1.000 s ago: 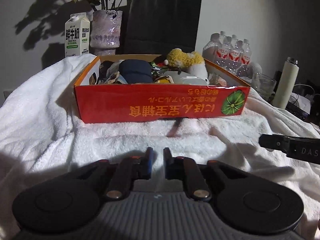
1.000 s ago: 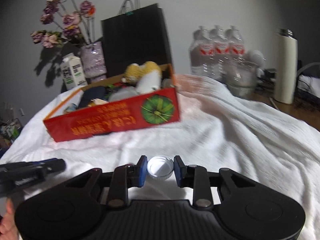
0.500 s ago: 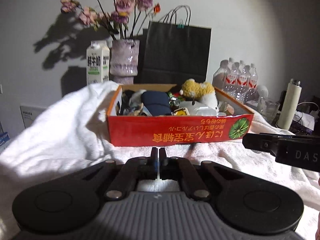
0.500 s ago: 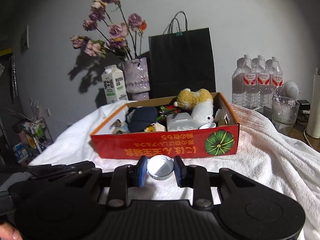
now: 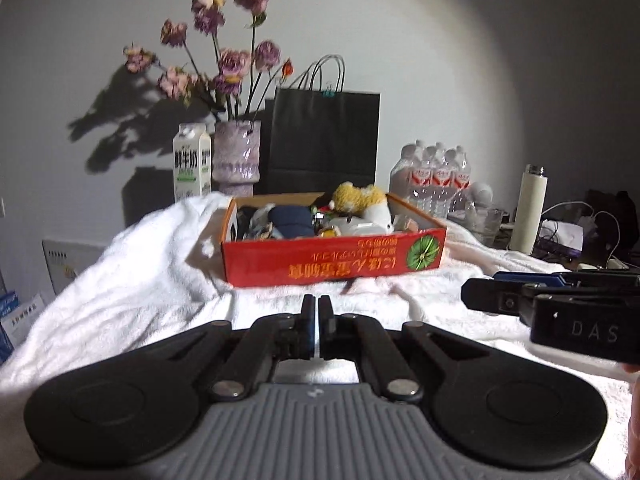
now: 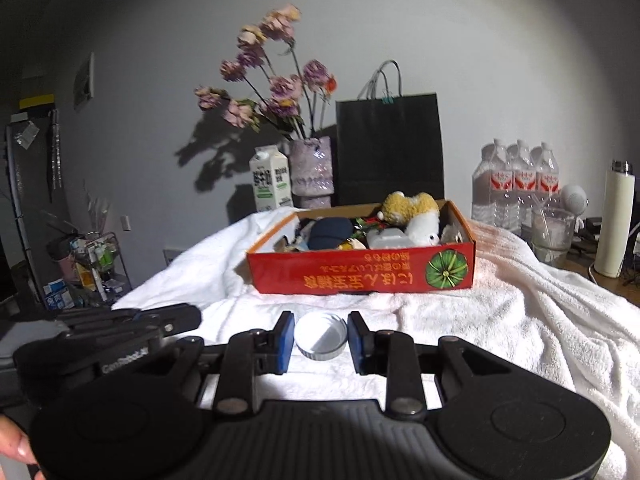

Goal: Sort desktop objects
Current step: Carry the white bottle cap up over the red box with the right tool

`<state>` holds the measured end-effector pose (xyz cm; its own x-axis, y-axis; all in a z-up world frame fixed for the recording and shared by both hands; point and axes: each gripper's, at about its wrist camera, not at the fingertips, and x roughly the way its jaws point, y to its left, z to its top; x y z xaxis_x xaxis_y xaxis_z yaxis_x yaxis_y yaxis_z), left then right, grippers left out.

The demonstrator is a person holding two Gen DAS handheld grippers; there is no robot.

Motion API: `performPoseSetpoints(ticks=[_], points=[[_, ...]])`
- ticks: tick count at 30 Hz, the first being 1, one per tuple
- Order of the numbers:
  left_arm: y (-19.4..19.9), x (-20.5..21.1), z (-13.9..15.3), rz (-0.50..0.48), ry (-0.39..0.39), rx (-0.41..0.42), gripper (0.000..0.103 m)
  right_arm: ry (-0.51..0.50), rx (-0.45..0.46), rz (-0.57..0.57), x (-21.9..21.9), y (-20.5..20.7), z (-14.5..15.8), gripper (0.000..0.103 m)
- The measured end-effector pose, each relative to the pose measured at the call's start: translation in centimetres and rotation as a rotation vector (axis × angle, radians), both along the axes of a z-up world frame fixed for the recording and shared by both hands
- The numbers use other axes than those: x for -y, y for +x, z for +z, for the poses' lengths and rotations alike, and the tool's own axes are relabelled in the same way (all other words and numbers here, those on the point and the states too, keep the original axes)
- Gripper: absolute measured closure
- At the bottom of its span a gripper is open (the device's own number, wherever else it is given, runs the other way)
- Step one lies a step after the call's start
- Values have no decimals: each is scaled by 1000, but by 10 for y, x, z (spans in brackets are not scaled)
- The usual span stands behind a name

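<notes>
A red cardboard box (image 5: 332,264) (image 6: 360,276) full of sorted items, among them a yellow-and-white plush toy (image 6: 412,212) and a dark blue item (image 6: 330,232), stands on the white towel (image 5: 140,292) ahead of both grippers. My right gripper (image 6: 321,338) is shut on a white bottle cap (image 6: 321,336) and holds it above the towel, in front of the box. My left gripper (image 5: 316,324) is shut and empty, held well short of the box. The right gripper also shows at the right edge of the left wrist view (image 5: 560,308).
Behind the box stand a milk carton (image 5: 192,164), a purple vase of dried flowers (image 5: 236,156) and a black paper bag (image 5: 324,140). Water bottles (image 6: 516,180), a glass (image 6: 554,236) and a white flask (image 6: 614,220) stand to the right. A cluttered rack (image 6: 88,264) is at far left.
Both grippers have risen and drawn back from the box, which now looks smaller. My left gripper's fingers have closed. The cap has stayed in my right gripper.
</notes>
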<state>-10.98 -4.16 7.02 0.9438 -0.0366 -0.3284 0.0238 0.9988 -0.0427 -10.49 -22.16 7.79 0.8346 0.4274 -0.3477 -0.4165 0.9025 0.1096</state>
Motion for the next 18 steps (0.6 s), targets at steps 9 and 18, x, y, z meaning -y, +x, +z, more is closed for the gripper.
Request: performPoseSetpoints(ticks=[9,18], points=[[10,-3,1,-9,-17,-7,101,-11,10,6,-5,8,7,76],[45,-27,32,-10,-30,22,101,5,37,-4,3,57,32,76]])
